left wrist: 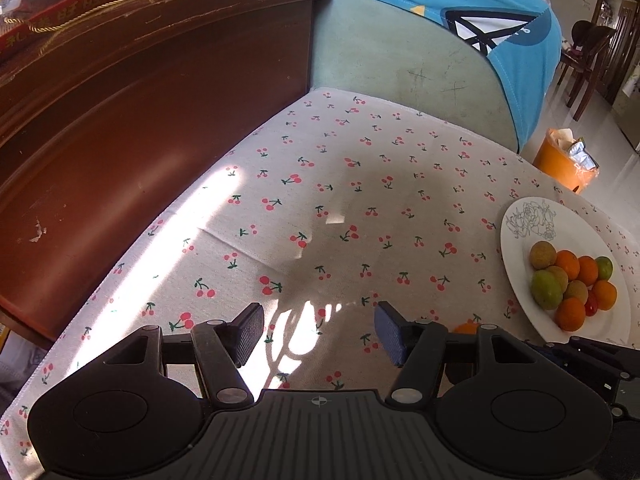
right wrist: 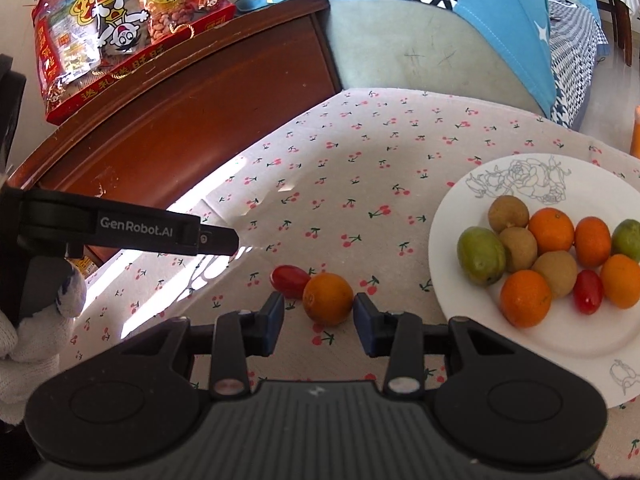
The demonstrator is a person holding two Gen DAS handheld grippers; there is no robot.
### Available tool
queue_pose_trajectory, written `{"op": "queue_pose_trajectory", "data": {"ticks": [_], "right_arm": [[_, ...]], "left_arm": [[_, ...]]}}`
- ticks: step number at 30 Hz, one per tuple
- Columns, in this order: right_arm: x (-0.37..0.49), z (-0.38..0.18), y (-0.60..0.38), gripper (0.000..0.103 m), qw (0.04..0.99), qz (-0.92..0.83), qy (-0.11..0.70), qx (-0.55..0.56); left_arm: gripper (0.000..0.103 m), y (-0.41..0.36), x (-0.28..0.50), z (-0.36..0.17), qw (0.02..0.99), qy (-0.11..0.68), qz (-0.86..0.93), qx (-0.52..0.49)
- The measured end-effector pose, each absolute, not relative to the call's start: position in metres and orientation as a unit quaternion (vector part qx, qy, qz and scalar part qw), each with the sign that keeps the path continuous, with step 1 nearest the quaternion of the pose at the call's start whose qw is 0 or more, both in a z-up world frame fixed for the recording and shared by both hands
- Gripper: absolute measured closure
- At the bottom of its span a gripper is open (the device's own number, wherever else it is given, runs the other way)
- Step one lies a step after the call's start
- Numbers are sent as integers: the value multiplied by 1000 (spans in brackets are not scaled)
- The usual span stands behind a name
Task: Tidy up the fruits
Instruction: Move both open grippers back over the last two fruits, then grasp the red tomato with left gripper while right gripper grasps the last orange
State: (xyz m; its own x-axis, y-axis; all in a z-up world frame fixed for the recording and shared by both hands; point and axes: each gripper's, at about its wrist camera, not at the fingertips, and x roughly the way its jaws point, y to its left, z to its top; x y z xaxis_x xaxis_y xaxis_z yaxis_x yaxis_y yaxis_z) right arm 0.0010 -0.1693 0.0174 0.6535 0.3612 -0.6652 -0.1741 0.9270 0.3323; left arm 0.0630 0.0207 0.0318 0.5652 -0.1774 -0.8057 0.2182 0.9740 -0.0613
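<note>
A white plate (right wrist: 452, 216) on the cherry-print cloth holds several small fruits: oranges, green and brown fruits and a red tomato. The plate also shows in the left wrist view (left wrist: 516, 240) at the right. A loose orange (right wrist: 328, 299) and a red cherry tomato (right wrist: 290, 280) lie on the cloth left of the plate. My right gripper (right wrist: 319, 322) is open, its jaws on either side of the orange's near part, apart from it. My left gripper (left wrist: 319, 330) is open and empty over bare cloth; its side shows in the right wrist view (right wrist: 160, 232).
A dark wooden cabinet (right wrist: 180, 128) stands at the left with a red snack bag (right wrist: 112, 32) on top. A green sofa (right wrist: 420, 52) with blue cloth is behind. An orange bin (left wrist: 564, 160) stands on the floor at far right.
</note>
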Motion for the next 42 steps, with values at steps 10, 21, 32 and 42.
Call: {"op": "queue_pose_trajectory", "data": {"ticks": [10,21,32,42], "right_arm": [[6,13,-170,73,903,136,388,125],[-16,24,-196,74,897,106,405,144],[-32,20,-212,74,891,86,418,155],[-34,21,-220,74,891,83,412,171]], "left_arm": [[44,15,57,30,885,444,-131,41],[52,-2,47,27,876,445,-182,46],[65,-28,41,10,863,449,-225,52],[77,-32,43,6,868,440,-226,48]]}}
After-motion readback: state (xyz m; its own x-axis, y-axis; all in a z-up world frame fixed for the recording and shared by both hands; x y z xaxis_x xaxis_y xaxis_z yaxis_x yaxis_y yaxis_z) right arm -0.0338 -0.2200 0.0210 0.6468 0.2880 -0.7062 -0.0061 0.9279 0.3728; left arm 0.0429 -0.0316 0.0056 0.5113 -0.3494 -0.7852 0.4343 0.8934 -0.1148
